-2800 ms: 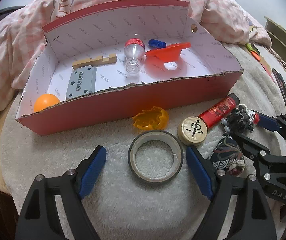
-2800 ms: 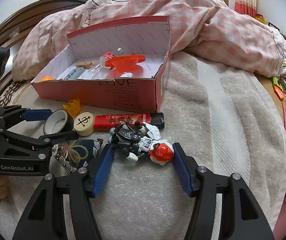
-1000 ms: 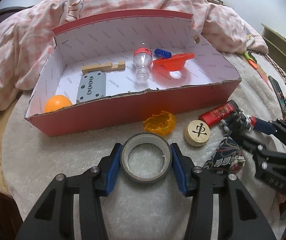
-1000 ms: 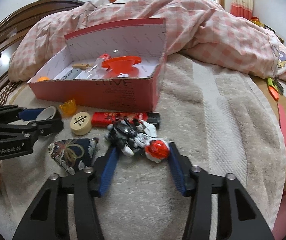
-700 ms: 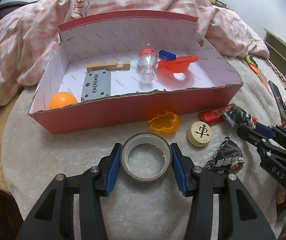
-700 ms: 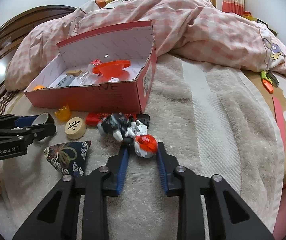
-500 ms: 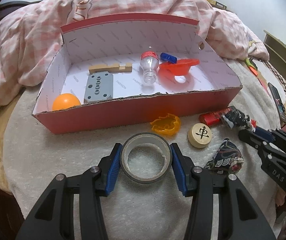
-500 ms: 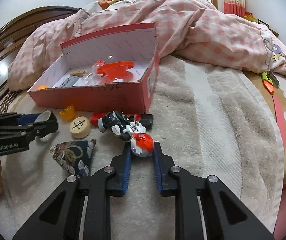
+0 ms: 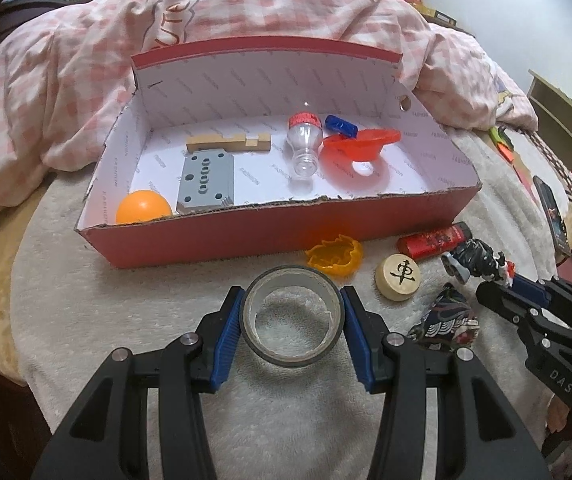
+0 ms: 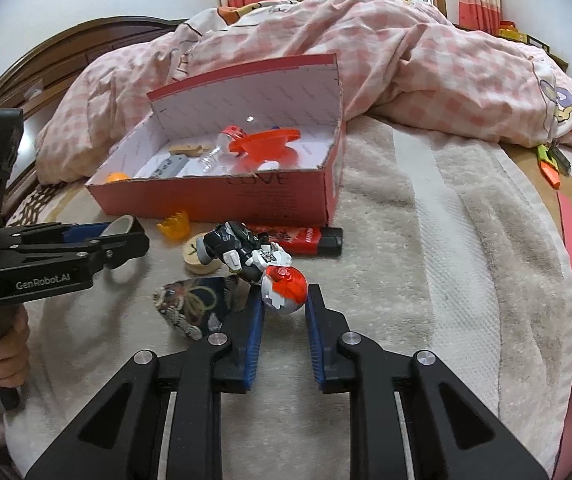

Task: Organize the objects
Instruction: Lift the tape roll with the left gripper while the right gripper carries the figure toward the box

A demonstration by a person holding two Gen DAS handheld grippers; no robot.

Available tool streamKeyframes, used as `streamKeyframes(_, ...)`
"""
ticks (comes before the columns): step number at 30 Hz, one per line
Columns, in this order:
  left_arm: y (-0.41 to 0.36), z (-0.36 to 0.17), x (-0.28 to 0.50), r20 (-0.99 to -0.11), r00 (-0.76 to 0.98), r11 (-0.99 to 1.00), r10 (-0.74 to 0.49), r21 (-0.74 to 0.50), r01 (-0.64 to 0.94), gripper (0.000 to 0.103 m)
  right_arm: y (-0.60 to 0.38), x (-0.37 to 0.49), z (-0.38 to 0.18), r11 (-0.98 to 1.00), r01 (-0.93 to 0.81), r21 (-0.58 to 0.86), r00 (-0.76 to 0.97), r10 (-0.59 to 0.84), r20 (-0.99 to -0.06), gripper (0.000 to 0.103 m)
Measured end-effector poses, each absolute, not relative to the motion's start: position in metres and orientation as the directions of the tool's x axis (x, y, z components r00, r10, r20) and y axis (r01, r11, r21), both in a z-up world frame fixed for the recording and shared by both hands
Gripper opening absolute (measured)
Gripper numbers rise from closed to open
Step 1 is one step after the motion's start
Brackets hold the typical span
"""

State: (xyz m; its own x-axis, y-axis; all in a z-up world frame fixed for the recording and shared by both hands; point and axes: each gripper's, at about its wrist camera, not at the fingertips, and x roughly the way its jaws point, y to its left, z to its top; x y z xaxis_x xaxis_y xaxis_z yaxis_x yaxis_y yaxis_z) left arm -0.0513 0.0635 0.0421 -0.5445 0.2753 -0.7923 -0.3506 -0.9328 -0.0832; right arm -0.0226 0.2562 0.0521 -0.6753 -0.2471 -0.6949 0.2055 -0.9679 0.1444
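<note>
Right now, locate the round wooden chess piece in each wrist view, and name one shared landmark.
Left wrist view: the wooden chess piece lies right of centre, beside the tape roll.
Right wrist view: it lies left of centre, partly hidden behind the toy figure.
Shared landmark: the red box just behind it.

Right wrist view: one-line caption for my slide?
Right gripper clamps the toy robot by its red end, near the red box.

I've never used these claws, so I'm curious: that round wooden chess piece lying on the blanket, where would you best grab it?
Probably across its rim. The wooden chess piece lies flat, marked face up, so come from above with one finger on each side of the round edge; the orange crown-shaped piece and patterned pouch sit close, leaving little room.
</note>
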Motion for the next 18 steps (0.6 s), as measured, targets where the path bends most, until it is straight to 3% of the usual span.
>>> streamKeyframes(18,0.054,0.081,-0.054,-0.725,-0.618,-0.932,0.304,-0.093,-0.349,0.048,0.231,-0.02,0.083,-0.944,0.286,0.161,-0.69,-0.32,-0.649,0.022)
